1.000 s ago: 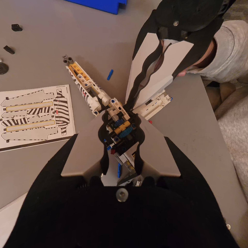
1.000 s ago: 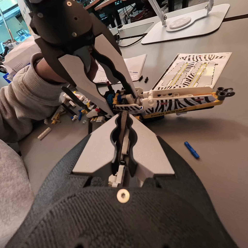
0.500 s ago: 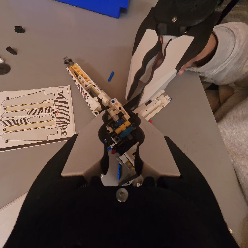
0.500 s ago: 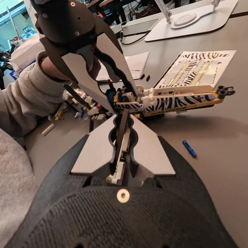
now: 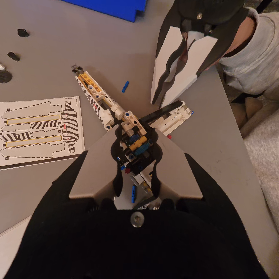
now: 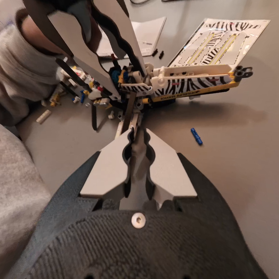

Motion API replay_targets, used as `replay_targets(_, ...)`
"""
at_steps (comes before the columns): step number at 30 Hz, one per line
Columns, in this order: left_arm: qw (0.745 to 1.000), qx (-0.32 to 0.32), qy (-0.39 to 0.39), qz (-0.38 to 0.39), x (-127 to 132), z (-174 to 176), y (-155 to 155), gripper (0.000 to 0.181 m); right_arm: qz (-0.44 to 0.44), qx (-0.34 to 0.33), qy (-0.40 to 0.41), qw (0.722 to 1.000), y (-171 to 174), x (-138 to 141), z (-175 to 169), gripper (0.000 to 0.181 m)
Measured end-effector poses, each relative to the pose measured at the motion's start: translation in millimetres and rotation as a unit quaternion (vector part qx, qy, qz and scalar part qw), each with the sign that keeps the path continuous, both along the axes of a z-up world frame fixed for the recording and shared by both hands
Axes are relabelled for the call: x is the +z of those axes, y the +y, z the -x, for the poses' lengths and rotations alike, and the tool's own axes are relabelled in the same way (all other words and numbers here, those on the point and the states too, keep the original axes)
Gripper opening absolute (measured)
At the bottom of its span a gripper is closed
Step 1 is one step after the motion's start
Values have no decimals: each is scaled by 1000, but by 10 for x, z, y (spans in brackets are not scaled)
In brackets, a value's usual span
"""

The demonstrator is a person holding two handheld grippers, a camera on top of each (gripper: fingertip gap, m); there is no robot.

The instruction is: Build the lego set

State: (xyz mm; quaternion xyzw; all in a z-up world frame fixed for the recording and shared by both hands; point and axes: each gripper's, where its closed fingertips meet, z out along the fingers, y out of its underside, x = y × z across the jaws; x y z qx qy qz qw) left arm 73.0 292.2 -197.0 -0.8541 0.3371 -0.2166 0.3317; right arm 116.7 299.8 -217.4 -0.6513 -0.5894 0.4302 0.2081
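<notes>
The left gripper (image 5: 135,132) is closest in the left wrist view. Its fingers are smooth grey wedges with wavy black rubber edges. They squeeze the middle of the lego model (image 5: 136,147), a knobbly clump of black, yellow, blue and white plastic bits. The model sits on the flat grey table (image 5: 203,158), near its edge.

A long tail boom (image 5: 96,96) sticks out from the model. It is white with zebra stripes and a yellow beam full of round holes. On the other side a white panel (image 5: 173,120) and a thin black blade (image 5: 163,109) stick out.

The right gripper (image 6: 138,130) is just behind the blade's end and its fingers are almost together. The right wrist view is blurry, so I cannot tell if it pinches the blade or has let go.

A small blue pin (image 5: 125,88) lies alone near the boom. A flat paper sticker sheet (image 5: 36,131) with striped shapes lies farther left. Small black bits (image 5: 22,32) and a bright blue box (image 5: 108,7) are at the far side.
</notes>
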Motion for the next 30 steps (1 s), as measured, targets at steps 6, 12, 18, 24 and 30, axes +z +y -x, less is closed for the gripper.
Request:
replay_targets(6, 1000, 0, -1, 0, 0, -1, 1, 37, -2, -4, 11, 1000, -19, 77, 17, 12)
replay_targets(12, 1000, 0, -1, -2, 2, -4, 4, 37, 126, 31, 39, 991, -198, 204, 28, 32)
replay_targets(18, 1000, -1, -6, -4, 5, -8, 11, 37, 88, 33, -1, 996, -246, -17, 96, 21)
replay_targets(24, 1000, 1, -8, -6, 5, -2, 23, 38, -21, 28, 11, 999, -182, -41, 133, 8)
replay_targets(30, 1000, 4, -21, 5, 13, 13, 18, 38, -131, 28, 41, 990, -134, 38, 146, 9)
